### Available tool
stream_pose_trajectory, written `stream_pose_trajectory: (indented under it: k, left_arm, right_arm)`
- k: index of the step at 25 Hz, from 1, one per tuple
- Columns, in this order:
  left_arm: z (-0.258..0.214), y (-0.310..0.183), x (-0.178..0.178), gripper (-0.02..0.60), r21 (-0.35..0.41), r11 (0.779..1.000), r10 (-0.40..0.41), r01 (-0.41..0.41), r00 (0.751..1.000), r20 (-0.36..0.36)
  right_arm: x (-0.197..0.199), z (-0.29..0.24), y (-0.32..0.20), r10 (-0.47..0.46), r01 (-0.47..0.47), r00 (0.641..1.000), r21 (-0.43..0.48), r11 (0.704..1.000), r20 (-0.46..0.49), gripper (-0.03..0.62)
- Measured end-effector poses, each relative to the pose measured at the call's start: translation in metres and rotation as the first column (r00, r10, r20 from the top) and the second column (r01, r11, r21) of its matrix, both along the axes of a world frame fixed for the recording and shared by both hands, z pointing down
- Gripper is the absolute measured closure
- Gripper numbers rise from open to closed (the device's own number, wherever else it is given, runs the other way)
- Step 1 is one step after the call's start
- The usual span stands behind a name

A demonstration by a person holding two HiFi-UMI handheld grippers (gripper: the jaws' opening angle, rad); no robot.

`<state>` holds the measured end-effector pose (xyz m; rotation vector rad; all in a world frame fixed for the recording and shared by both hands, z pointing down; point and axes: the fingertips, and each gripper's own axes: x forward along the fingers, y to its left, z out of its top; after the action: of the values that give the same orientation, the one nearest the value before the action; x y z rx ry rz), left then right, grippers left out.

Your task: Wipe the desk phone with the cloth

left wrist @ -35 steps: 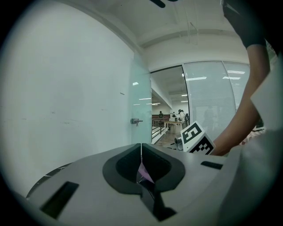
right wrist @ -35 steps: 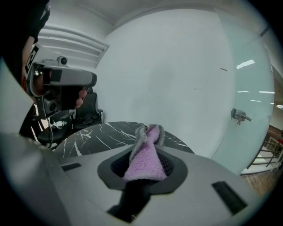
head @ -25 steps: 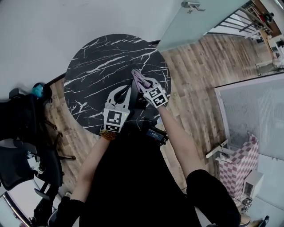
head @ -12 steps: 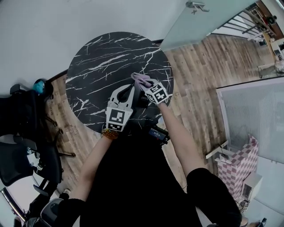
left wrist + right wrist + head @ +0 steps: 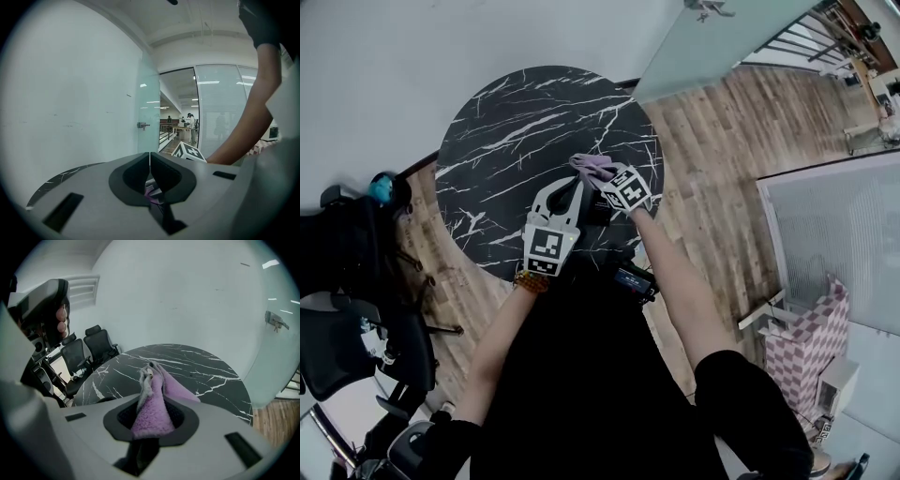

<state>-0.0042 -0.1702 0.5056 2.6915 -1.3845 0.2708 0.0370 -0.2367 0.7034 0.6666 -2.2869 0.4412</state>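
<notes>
In the head view my right gripper (image 5: 602, 175) is shut on a purple fleecy cloth (image 5: 592, 166) over the near right part of the round black marble table (image 5: 506, 131). The right gripper view shows the cloth (image 5: 159, 385) bunched up between the jaws of that gripper (image 5: 151, 404). My left gripper (image 5: 570, 190) sits just to its left; in its own view the left gripper (image 5: 150, 157) has its tips touching. A dark shape that may be the desk phone (image 5: 600, 214) lies between and beneath the grippers, mostly hidden.
A dark device with a small lit screen (image 5: 630, 278) sits at the table's near edge. Black office chairs (image 5: 347, 281) stand to the left, also seen as chairs (image 5: 89, 350) beyond the table. A glass door (image 5: 722, 37) and wood floor (image 5: 722, 159) are on the right.
The right gripper with the cloth has shifted slightly farther over the table, closer to the left gripper's tips. The left gripper has barely moved.
</notes>
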Motion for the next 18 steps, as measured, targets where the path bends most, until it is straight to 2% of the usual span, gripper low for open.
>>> stream_pose_trajectory:
  k: [8,18]
  left_arm:
    - [0.001,-0.002,-0.006,0.561,-0.01,1.0,-0.014,0.014,1.0,0.002]
    - [0.012,-0.001,0.002,0.561,-0.03,1.0,0.006,-0.006,1.0,0.024]
  right_arm:
    - [0.0,0.005,0.006,-0.021,0.021,1.0,-0.017,1.0,-0.007,0.514]
    - [-0.002,0.009,0.009,-0.009,0.008,1.0,-0.031,0.999,-0.019,0.514]
